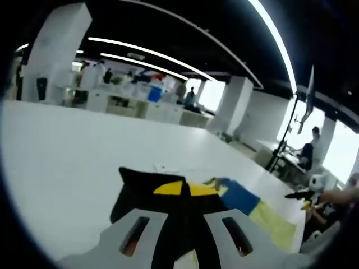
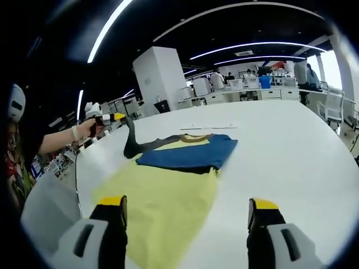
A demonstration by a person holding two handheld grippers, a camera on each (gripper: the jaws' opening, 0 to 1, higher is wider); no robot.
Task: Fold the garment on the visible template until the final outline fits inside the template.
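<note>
A blue garment [image 2: 188,152] with a yellow collar band and dark sleeves lies at the far end of a pale yellow template [image 2: 162,210] on the white table. My left gripper [image 1: 185,189] is shut on a dark sleeve [image 1: 140,193], which bunches up between its yellow-tipped fingers. In the right gripper view that left gripper [image 2: 112,117] sits in a person's hand and holds the dark sleeve [image 2: 132,140] lifted off the table. My right gripper [image 2: 188,203] hangs open above the near part of the template, jaws wide apart and nothing between them. The garment [image 1: 241,196] and the template [image 1: 275,221] also appear past the left jaws.
The white table [image 2: 291,162] spreads wide to the right of the template. A thin line marking [image 2: 207,128] lies beyond the garment. Desks, white pillars and several people stand in the background. The right gripper [image 1: 300,195] enters the left gripper view from the right.
</note>
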